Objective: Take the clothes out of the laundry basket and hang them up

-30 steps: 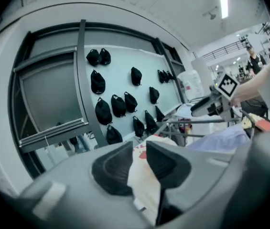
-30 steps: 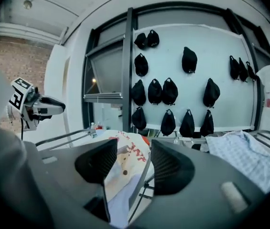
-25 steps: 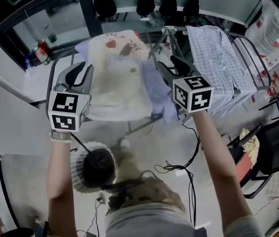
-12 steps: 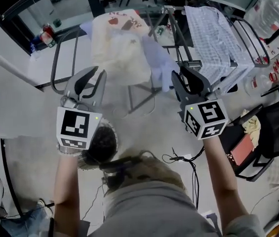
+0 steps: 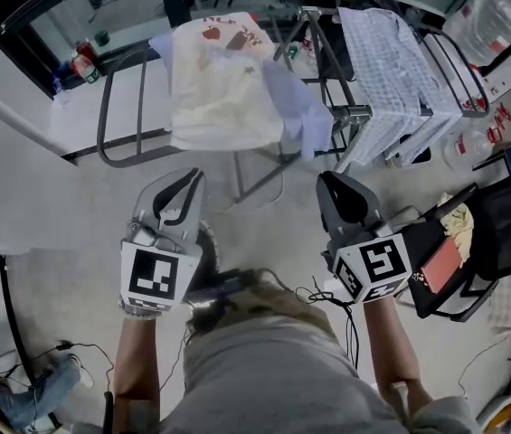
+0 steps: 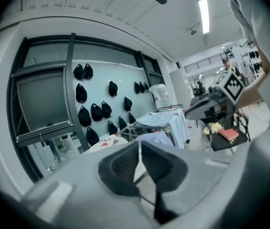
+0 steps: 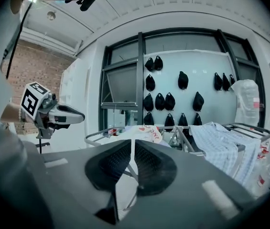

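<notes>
In the head view both grippers are held low, close to my body. My left gripper [image 5: 185,181] and right gripper [image 5: 335,181] point toward the drying rack [image 5: 118,143], well short of it. Their jaws are closing, almost together, with nothing between them [image 6: 139,144] [image 7: 134,142]. A cream printed shirt [image 5: 219,80], a lavender cloth [image 5: 298,107] and a checked shirt [image 5: 391,70] hang over the rack. Only a sliver of the laundry basket [image 5: 208,242] shows beside the left gripper, which hides the rest.
A black chair [image 5: 499,233] with a red item [image 5: 434,269] on it stands at the right. Cables [image 5: 327,292] trail on the floor by my feet. Bottles [image 5: 81,66] sit on a white ledge at far left. Dark bags [image 7: 170,99] hang on the glass wall behind the rack.
Both grippers have drawn back from the rack toward my body and lowered. The right gripper's jaws have gone from wide apart to nearly together. The left gripper now covers the basket.
</notes>
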`<act>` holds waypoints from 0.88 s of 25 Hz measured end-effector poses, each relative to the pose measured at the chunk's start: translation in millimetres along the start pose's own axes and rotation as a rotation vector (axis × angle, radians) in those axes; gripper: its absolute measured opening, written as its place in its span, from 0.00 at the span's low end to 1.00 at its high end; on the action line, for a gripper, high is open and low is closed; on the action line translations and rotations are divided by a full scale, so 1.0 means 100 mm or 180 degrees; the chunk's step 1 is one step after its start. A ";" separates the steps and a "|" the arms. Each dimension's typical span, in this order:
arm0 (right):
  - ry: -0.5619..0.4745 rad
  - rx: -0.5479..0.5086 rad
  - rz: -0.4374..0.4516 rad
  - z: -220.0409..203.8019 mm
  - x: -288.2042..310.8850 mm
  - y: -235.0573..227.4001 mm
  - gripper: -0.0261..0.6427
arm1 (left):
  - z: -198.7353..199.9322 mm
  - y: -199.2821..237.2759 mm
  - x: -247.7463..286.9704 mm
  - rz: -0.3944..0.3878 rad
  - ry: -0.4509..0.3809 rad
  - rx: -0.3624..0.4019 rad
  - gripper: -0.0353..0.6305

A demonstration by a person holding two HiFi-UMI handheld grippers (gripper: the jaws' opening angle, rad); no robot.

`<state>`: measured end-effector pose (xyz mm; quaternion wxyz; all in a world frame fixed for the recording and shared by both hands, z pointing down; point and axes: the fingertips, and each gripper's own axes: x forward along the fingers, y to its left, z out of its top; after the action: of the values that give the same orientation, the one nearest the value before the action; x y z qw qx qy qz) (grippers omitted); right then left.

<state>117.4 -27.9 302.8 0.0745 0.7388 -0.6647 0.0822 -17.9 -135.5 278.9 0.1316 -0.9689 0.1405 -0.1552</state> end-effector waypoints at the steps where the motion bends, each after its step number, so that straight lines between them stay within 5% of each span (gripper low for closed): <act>1: 0.0010 -0.0003 0.0003 -0.01 -0.01 0.04 0.07 | -0.04 -0.01 -0.02 -0.0018 0.0019 -0.0016 0.06; 22: 0.0190 -0.0047 0.0005 -0.14 -0.02 0.41 0.05 | -0.34 -0.15 -0.19 -0.0191 0.0088 -0.0284 0.05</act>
<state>76.3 -27.5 316.5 0.0997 0.7349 -0.6634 0.0993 -43.2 -123.2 309.7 0.0816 -0.9754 0.1200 -0.1660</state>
